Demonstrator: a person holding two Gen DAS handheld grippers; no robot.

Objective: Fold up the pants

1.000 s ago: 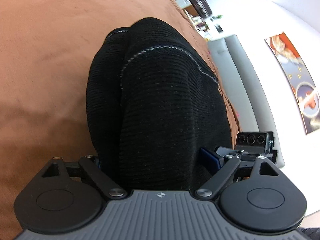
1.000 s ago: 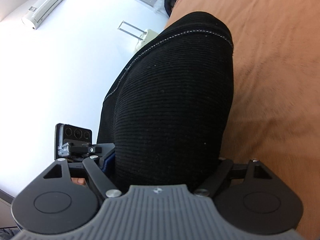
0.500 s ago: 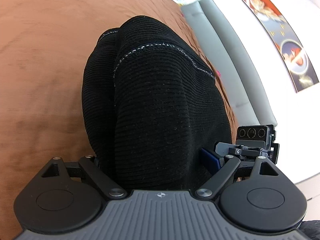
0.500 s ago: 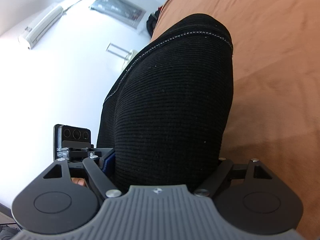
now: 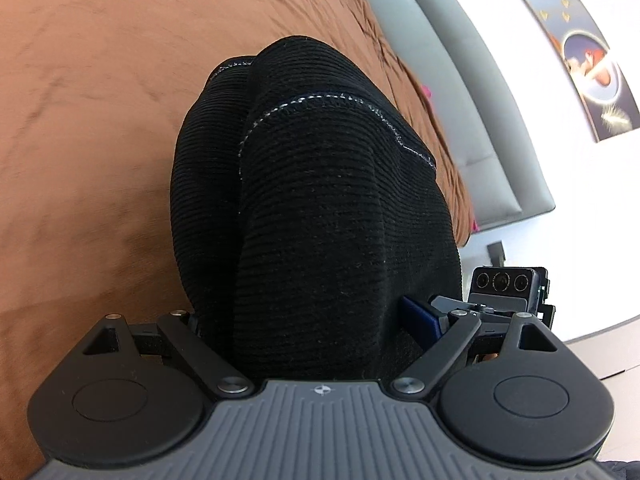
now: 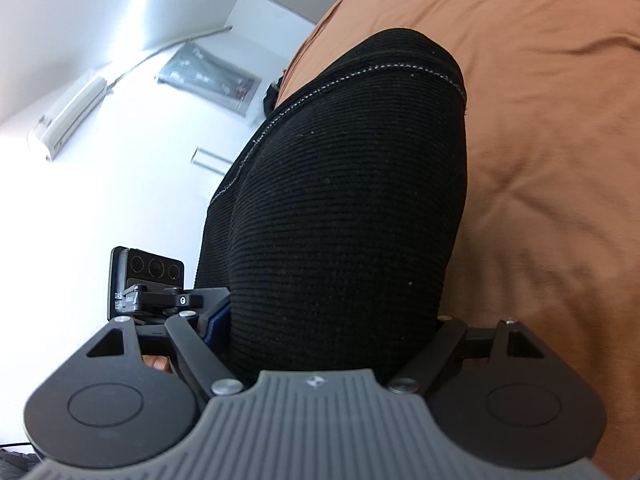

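Note:
Black ribbed knit pants with a pale stitched hem fill both wrist views. In the left wrist view a thick fold of the pants bulges up between the wide-set jaws of my left gripper and hides both fingers. Only a blue pad shows at the right finger's base. My right gripper holds a similar thick fold of the pants, with its fingers also buried under the cloth. Both folds hang clear above the brown bed cover.
The brown bed cover spreads below both grippers. A grey padded headboard and a wall poster lie to the right in the left view. A white wall with an air conditioner and a dark poster lies left in the right view.
Both grippers have swept across the bed, carrying the pants. The fabric sits the same in the jaws. The headboard has come closer in the left view, and the wall has shifted in the right view.

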